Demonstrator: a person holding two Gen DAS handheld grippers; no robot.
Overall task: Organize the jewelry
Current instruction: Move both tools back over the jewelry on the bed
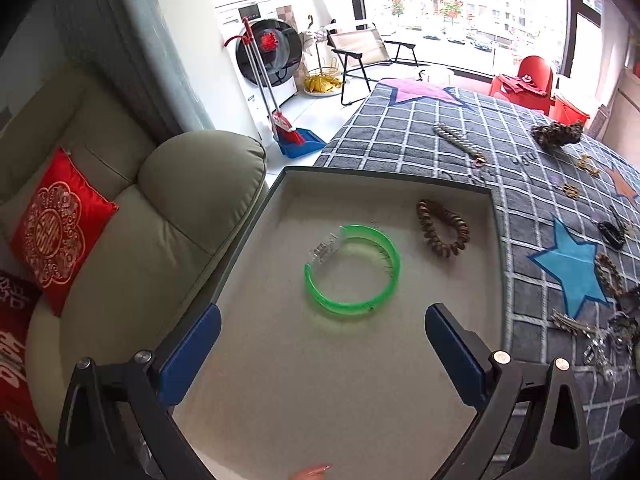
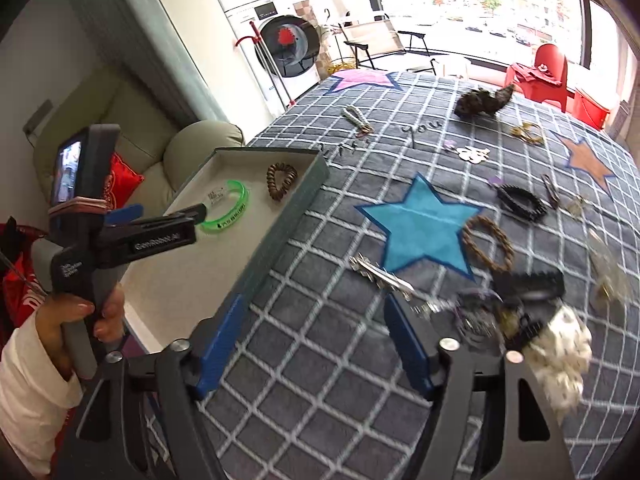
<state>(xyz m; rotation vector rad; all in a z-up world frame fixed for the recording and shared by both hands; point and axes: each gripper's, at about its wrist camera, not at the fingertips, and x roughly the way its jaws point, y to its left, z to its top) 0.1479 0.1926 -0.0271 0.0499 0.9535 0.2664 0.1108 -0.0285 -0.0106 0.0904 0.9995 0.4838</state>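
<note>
- The left gripper [image 1: 322, 346] is being held wide open and empty over the tray [image 1: 400, 184], low in the frame.
- The right gripper [image 2: 310, 346] is being held open, empty, above the checked quilt [image 2: 320, 360].
- A green bangle [image 1: 352, 270] and coil tie [image 1: 442, 230] are lying in the tray; a washer [image 1: 268, 60] is standing upper centre.

blue fingers [image 1: 454, 354], black frame, white sleeve [image 2: 28, 380]
</note>
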